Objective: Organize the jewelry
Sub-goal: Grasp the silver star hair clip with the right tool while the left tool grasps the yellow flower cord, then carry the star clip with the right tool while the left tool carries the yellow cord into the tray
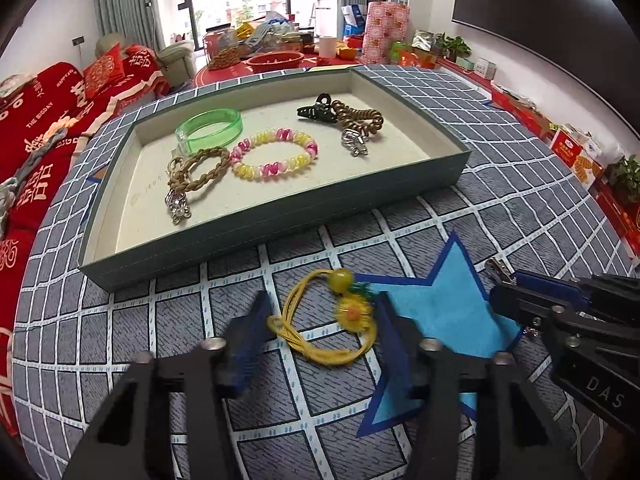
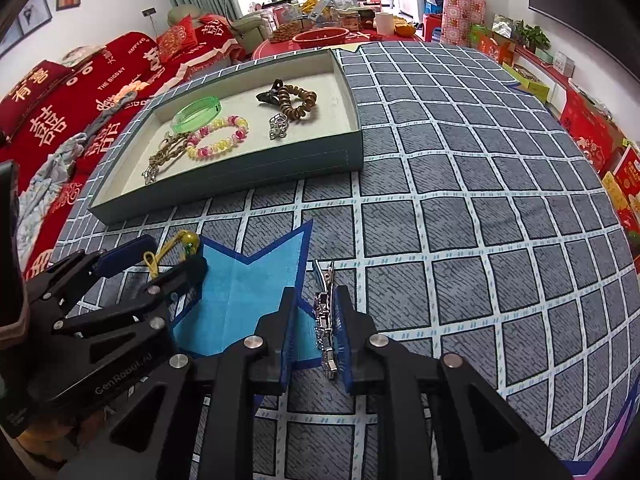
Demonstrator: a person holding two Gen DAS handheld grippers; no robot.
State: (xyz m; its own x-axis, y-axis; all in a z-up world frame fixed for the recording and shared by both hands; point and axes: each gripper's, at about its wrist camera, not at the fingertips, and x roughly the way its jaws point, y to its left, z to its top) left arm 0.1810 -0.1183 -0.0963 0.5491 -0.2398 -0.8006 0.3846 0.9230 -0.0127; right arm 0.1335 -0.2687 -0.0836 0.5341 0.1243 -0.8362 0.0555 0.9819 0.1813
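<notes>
A yellow hair tie (image 1: 320, 332) with a flower and a bead lies on the checked cloth, partly on a blue star patch (image 1: 448, 300). My left gripper (image 1: 322, 336) straddles it, and both pads touch its ends. A silver rhinestone clip (image 2: 326, 320) stands on edge between the pads of my right gripper (image 2: 318, 332). It leans on the right pad, with a narrow gap to the left one. The grey-green tray (image 1: 280, 216) beyond holds a green bangle (image 1: 210, 130), a pink-and-yellow spiral bracelet (image 1: 274, 154), brown ties and a black clip (image 1: 316, 112).
The two grippers sit close side by side at the table's near edge. A red-covered sofa (image 1: 40, 120) runs along the left. A cluttered red table (image 1: 276, 48) stands behind the tray, and boxes (image 1: 576, 152) line the right wall.
</notes>
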